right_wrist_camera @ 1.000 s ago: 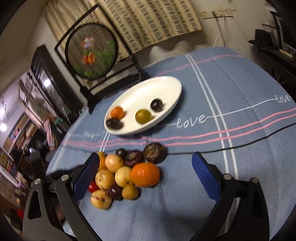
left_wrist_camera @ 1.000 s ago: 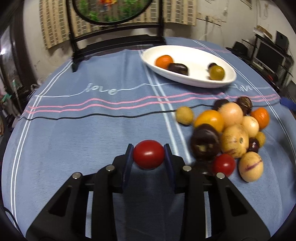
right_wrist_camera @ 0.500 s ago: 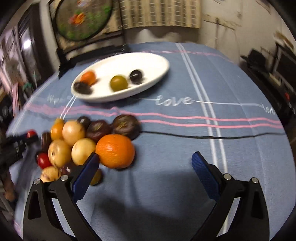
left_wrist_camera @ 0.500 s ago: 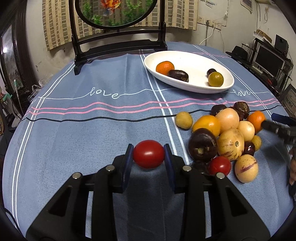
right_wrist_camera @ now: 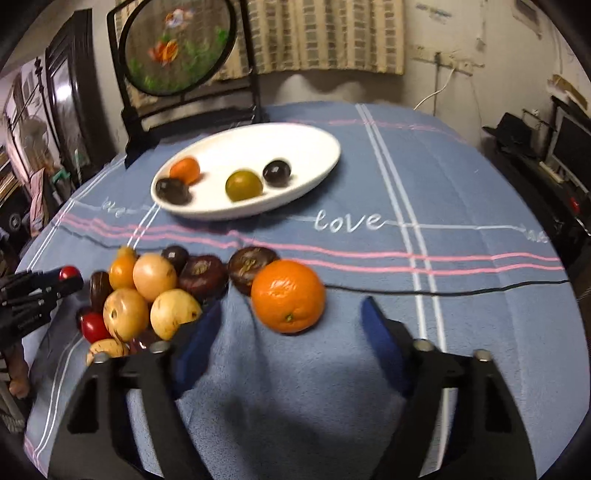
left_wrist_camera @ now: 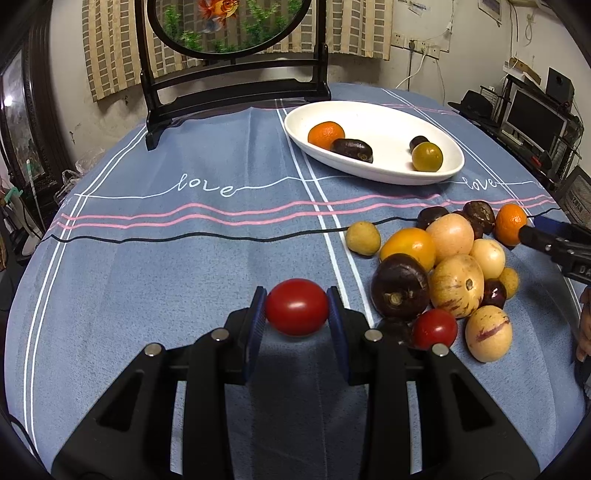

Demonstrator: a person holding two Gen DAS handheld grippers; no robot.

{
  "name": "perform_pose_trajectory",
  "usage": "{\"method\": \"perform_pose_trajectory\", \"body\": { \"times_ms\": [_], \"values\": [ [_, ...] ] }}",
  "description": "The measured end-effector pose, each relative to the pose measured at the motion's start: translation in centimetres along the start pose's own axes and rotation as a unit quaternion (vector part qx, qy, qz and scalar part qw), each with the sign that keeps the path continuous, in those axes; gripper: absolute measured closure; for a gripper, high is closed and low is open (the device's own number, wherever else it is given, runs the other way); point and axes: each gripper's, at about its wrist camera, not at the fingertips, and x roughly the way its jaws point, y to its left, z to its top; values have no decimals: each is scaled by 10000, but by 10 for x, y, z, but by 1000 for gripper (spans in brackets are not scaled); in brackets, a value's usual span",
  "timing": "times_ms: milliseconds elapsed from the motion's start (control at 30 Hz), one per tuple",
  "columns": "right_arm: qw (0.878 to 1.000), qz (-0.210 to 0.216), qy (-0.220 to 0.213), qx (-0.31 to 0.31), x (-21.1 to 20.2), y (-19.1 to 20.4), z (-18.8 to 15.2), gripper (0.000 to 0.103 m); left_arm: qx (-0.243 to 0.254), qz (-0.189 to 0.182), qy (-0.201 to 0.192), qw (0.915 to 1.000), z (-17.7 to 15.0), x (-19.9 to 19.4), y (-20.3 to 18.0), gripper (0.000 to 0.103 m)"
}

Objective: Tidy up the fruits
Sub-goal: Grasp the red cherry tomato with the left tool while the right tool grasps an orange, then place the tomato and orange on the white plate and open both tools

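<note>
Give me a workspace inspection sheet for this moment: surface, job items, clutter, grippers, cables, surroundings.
Surface: round table under a blue tablecloth with pink and white stripes and "love" lettering.
Job's things: white oval dish holds four fruits, an orange one, a green one and two dark ones; loose fruit pile on the cloth short of the dish; large orange at the pile's edge.
Clutter: nothing seen.
Grippers: left gripper shut on a red tomato; right gripper open, jaws just been closing, the orange just beyond the fingers, not pressed.
Cables: white lead on the wall; none on the table.
Surroundings: framed goldfish screen behind the dish, monitor at the side.
</note>
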Motion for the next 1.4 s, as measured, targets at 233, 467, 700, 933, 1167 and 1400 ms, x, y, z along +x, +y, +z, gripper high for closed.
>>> {"method": "perform_pose_trajectory", "body": {
  "times_ms": [233,467,700,933,1167,1400],
  "values": [
    [9999,1,90,-99,13,3,1,37,3,-2,54,10000,0,2,0,70],
    [9997,163,171,41,21,-1,5,54,34,-20,125,9999,0,5,-1,70],
    [9989,310,227,264,26,-10,7,56,23,-48,251,9997,0,12,-2,70],
    [9973,403,350,502,30,-16,6,57,-46,-51,229,9997,0,13,1,70],
    [9951,671,89,725,10,-19,4,58,-268,102,11,9996,8,3,10,70],
    [9863,1255,-228,1050,-17,-31,31,57,-242,-7,-271,9993,70,-9,-1,70]
  ]
}}
